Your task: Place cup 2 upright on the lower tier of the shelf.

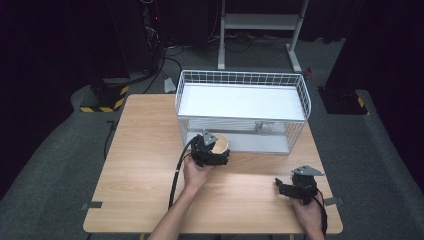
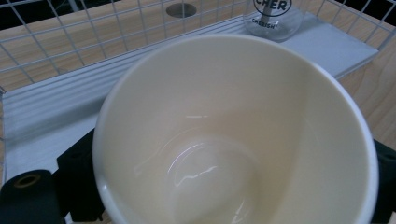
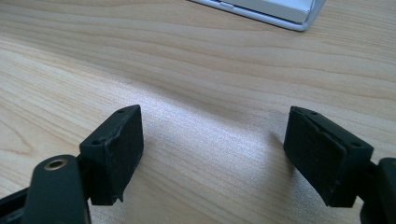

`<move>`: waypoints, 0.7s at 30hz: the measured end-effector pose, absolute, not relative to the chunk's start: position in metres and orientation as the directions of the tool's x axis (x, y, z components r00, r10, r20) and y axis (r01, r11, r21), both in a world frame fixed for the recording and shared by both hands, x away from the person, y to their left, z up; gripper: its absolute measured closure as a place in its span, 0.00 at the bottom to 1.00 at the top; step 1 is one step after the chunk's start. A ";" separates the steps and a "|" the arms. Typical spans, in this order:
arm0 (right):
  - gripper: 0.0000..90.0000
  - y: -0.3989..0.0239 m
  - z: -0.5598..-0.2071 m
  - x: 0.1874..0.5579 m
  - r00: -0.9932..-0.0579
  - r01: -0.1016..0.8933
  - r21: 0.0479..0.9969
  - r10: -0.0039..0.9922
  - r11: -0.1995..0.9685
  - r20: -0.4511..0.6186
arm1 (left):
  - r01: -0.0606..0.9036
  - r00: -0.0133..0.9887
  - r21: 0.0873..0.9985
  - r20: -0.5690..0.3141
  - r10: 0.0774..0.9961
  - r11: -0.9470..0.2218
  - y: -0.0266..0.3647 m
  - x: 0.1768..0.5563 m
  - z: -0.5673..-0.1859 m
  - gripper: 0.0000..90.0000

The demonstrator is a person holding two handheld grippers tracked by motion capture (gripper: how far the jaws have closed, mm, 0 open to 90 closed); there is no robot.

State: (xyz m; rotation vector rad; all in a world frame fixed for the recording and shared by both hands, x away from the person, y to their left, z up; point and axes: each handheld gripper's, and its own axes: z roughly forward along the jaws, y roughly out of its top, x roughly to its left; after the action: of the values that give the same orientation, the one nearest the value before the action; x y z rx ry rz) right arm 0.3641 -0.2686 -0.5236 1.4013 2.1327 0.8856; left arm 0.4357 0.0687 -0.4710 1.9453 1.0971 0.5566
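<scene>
Mostly hiding its black jaws, the cream cup [image 2: 233, 135] sits gripped in the left gripper [image 1: 212, 150]; at four o'clock, right gripper [image 3: 212, 154] rests wide, empty.

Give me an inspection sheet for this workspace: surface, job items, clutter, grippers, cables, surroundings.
Surface: light wooden table, bare wood around the hands.
Job's things: cream cup, empty, held between the jaws of the left gripper at the front of the white wire basket. A clear glass with black lettering stands on the basket's lower shelf.
Clutter: nothing seen.
Grippers: left shut on the cup; right gripper open, nothing between its jaws, low over bare table.
Cables: black cable trails from the left gripper along the forearm; more cables on the floor behind.
Surroundings: grey floor, white stand, dark backdrop.
</scene>
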 end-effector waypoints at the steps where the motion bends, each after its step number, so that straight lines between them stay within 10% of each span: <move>1: 0.22 -0.269 -0.524 0.364 -0.392 0.640 0.714 0.920 0.283 -0.013 | 0.496 0.518 0.819 -0.013 0.855 -0.289 0.069 0.437 -0.472 0.11; 21: 0.22 -0.269 -0.524 0.364 -0.392 0.640 0.714 0.920 0.282 -0.012 | 0.523 0.483 0.801 0.003 0.876 -0.291 0.069 0.464 -0.474 0.11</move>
State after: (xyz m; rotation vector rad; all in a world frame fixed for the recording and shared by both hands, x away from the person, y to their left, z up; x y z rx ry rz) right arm 0.3641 -0.2686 -0.5236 1.4015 2.1327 0.8861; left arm 0.4641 0.0686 -0.4737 1.9619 1.1567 0.5831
